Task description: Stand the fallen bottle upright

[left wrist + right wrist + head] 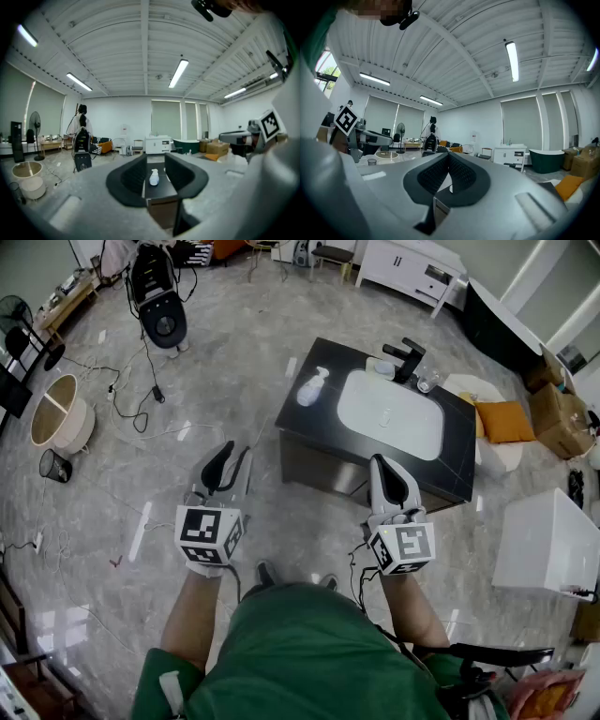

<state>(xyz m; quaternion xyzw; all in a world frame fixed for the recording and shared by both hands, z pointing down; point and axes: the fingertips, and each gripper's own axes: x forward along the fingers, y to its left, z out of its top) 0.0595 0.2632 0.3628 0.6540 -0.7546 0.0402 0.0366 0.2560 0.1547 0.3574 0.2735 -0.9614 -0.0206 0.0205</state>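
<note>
A white pump bottle (312,387) lies on its side on the left part of a black counter (309,427), beside the white sink basin (389,415). Both grippers hover level over the floor, short of the counter's near edge. My left gripper (234,454) is open and empty. In the left gripper view the bottle (154,177) shows far off through the gap of that gripper (154,160). My right gripper (385,465) is shut with nothing in it; in the right gripper view its jaws (448,156) meet at the tip.
A black faucet (404,359) and a glass (427,382) stand behind the basin. A white box (548,542), cardboard boxes (559,414) and an orange cushion (506,420) are at the right. Cables (131,404), a round bin (58,414) and a black stand (163,320) occupy the floor at left.
</note>
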